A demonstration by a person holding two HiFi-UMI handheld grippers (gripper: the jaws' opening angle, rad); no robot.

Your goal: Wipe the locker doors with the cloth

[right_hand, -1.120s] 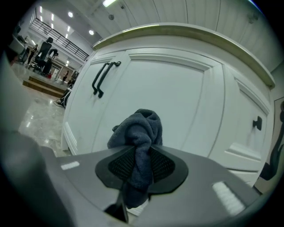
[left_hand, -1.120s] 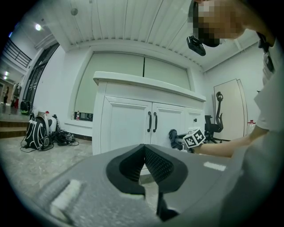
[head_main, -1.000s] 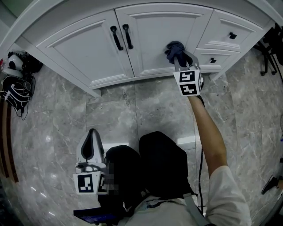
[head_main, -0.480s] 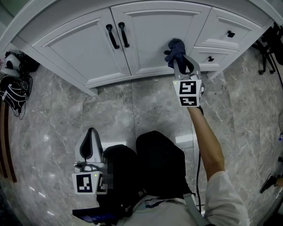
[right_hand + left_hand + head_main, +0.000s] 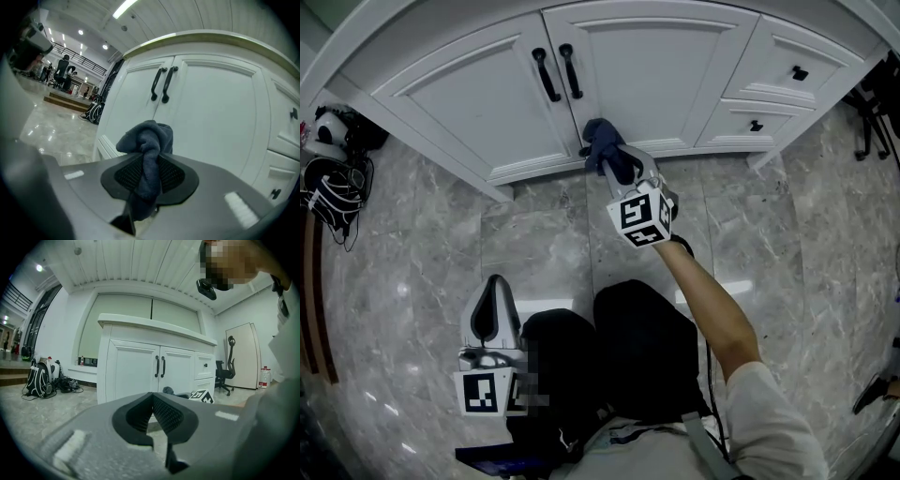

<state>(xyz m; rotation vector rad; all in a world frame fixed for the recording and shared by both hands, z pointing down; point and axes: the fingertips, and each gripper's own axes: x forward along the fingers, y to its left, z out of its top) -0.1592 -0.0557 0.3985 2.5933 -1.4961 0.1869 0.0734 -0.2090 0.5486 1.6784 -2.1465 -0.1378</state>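
Left gripper (image 5: 494, 281): held low beside the person's knee, over the marble floor (image 5: 412, 281) and well apart from the cabinet. In the left gripper view its jaws are pressed together with nothing between them. It plays no part in the wiping at this moment.

Left locker door (image 5: 473, 103): no gripper or cloth is on it. Its black handle (image 5: 546, 75) stands just beside the handle of the right locker door (image 5: 666, 66), at the seam where the two doors meet.

Cloth (image 5: 598, 136): a dark blue bundle pinched in the right gripper (image 5: 617, 161). In the right gripper view the jaws clamp its twisted middle, and the bunched end sticks out past the jaw tips. The cloth's long axis therefore runs along the line the gripper points, straight toward the door face.

Position: the bundle lies at the lower left corner of the right locker door, below the handles and close to the seam. It appears to press on the bottom rail, but contact cannot be confirmed from these views.

Governing relation: the door face lies directly ahead of the cloth end, and most of the panel extends up and to the right of it. The right hand is by far the nearer and should carry the next stroke. The drawers (image 5: 787, 70) lie beyond the door's right edge.
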